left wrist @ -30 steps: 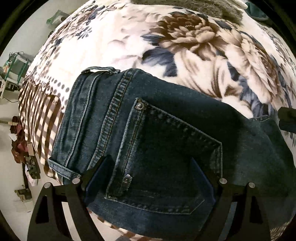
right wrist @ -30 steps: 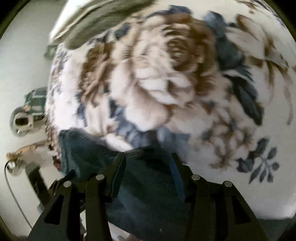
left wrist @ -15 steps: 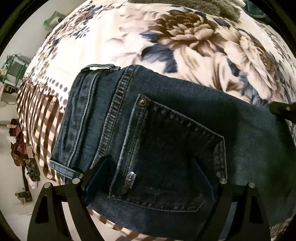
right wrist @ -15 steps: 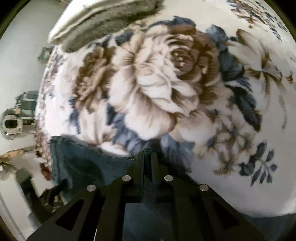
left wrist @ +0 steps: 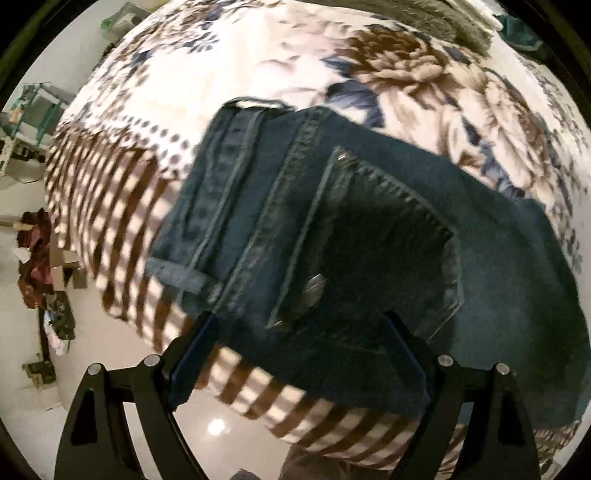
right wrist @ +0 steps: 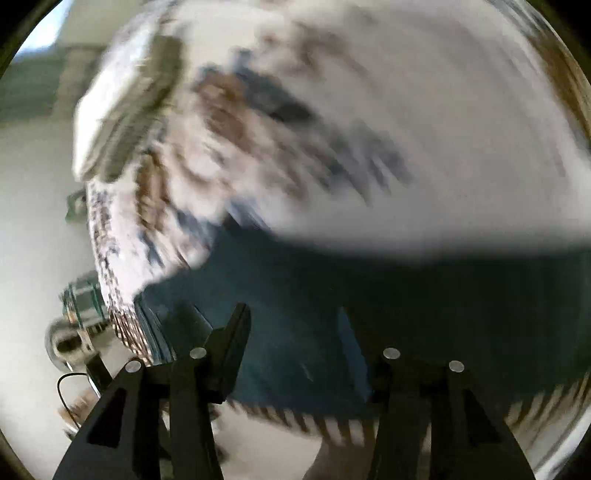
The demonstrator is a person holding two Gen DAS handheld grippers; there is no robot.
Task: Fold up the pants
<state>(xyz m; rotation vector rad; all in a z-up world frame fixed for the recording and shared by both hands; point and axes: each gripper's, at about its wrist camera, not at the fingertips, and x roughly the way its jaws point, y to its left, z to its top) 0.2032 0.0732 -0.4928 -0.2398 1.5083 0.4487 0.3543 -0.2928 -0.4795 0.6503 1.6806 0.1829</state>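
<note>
Your left gripper [left wrist: 295, 347] is spread wide and holding nothing, hanging right over the near edge of the folded jeans [left wrist: 369, 229], with the back pocket [left wrist: 373, 251] sitting just ahead between the fingers. Right gripper [right wrist: 291, 336] is also parted and empty, low over the same dark denim [right wrist: 369, 295], though that view is badly smeared so don't trust fine detail there. The jeans lie on the floral blanket [left wrist: 229, 74] close to the striped edge [left wrist: 107, 206] of the bed, waistband [left wrist: 207, 206] toward your left, the long side running off to the right. So my guess is the left one is nearer the waistband end and the right one nearer the fold. There's a metal tab on the pocket, but I can't read any brand or writing on it. Further back, something grey and fuzzy [left wrist: 424, 14] sits at the far end of the blanket.
</note>
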